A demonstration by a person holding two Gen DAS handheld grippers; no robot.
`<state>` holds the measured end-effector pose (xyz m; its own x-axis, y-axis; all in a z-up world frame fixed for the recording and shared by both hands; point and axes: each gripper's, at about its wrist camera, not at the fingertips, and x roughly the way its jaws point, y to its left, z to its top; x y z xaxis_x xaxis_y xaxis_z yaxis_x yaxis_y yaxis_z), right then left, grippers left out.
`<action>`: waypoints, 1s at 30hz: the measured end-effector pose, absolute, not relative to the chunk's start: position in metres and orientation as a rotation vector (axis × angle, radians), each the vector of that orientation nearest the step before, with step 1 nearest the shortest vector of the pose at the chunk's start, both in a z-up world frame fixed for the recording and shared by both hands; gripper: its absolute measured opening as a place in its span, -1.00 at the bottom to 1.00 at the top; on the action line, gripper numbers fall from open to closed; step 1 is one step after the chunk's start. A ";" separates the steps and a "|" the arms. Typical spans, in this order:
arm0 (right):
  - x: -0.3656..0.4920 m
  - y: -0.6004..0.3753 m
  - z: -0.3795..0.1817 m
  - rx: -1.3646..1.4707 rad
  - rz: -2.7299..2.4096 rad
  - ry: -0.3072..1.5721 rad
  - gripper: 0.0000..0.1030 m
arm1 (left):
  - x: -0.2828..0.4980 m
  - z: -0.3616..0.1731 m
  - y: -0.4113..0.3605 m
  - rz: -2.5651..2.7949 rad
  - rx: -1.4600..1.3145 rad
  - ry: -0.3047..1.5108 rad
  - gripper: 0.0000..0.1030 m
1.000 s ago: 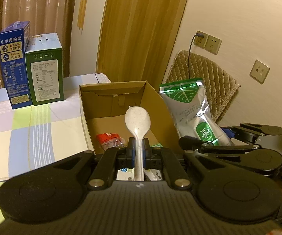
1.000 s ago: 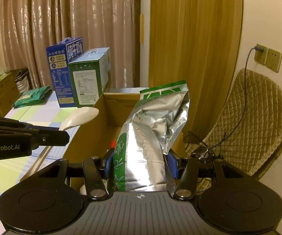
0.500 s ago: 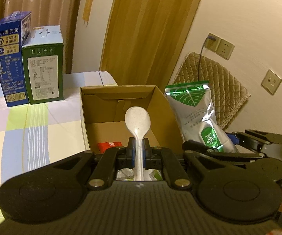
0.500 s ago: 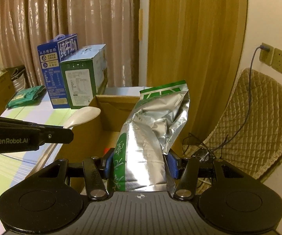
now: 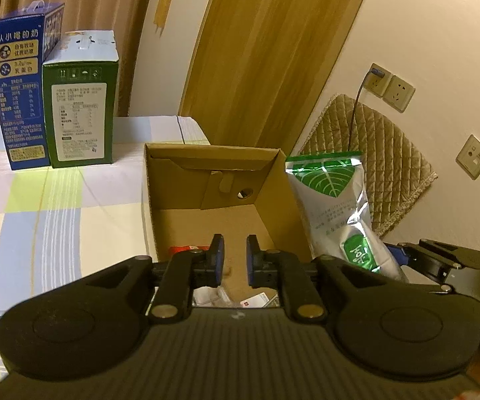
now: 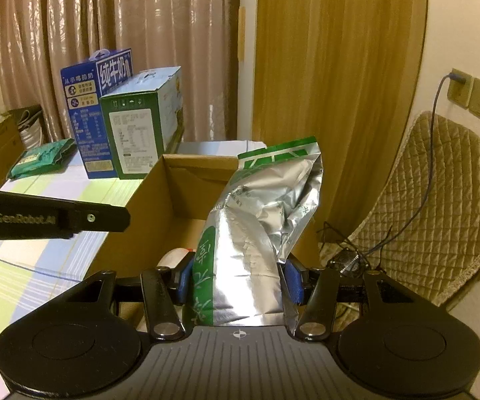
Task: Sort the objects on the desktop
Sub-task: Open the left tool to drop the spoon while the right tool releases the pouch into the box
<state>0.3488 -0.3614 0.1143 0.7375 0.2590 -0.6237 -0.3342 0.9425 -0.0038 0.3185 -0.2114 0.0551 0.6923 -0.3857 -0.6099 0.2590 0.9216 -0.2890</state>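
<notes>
My left gripper (image 5: 234,256) hangs over the open cardboard box (image 5: 213,149), its jaws opening with nothing between them. In the right wrist view it shows as a black arm (image 6: 106,218) to the left of the box (image 6: 146,220). A pale rounded shape (image 6: 173,256) lies inside the box; it may be the white spoon. My right gripper (image 6: 240,276) is shut on a silver and green foil pouch (image 6: 260,210), held upright at the box's right wall. The pouch (image 5: 336,206) and right gripper (image 5: 440,260) also show in the left wrist view.
A red packet (image 5: 183,250) and white wrappers lie in the box. A blue milk carton (image 5: 19,100) and a green carton (image 5: 79,113) stand at the back of the checked tablecloth. A green packet (image 6: 39,158) lies far left. A quilted chair (image 6: 440,200) stands right of the table.
The white spoon has left my left gripper, whose jaws have parted. Both grippers have come closer to the box; the right one keeps its grip on the pouch.
</notes>
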 end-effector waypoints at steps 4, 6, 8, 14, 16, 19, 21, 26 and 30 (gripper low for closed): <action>0.348 -0.360 0.114 -0.120 0.329 0.664 -0.01 | 0.313 0.058 -0.203 -0.346 -0.184 0.714 -0.79; 0.348 -0.358 0.115 -0.120 0.332 0.663 -0.01 | 0.311 0.059 -0.200 -0.337 -0.178 0.711 -0.72; 0.348 -0.356 0.115 -0.122 0.335 0.662 -0.01 | 0.309 0.061 -0.196 -0.334 -0.175 0.707 -0.69; 0.351 -0.349 0.114 -0.125 0.343 0.669 -0.01 | 0.304 0.065 -0.190 -0.321 -0.167 0.699 -0.66; 0.354 -0.347 0.112 -0.125 0.343 0.676 -0.01 | 0.302 0.065 -0.188 -0.318 -0.166 0.698 -0.62; 0.358 -0.343 0.110 -0.126 0.344 0.684 -0.01 | 0.302 0.064 -0.185 -0.315 -0.166 0.697 -0.61; 0.360 -0.340 0.108 -0.125 0.346 0.688 -0.01 | 0.301 0.064 -0.183 -0.313 -0.169 0.698 -0.61; 0.365 -0.333 0.110 -0.111 0.334 0.659 0.07 | 0.299 0.062 -0.173 -0.307 -0.178 0.705 -0.61; 0.363 -0.333 0.120 -0.075 0.336 0.629 0.39 | 0.294 0.060 -0.165 -0.292 -0.186 0.709 -0.50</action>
<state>0.3634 -0.3327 0.1200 0.7567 0.2849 -0.5885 -0.3302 0.9434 0.0321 0.2943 -0.1652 0.0601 0.7208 -0.3253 -0.6121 0.2003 0.9431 -0.2654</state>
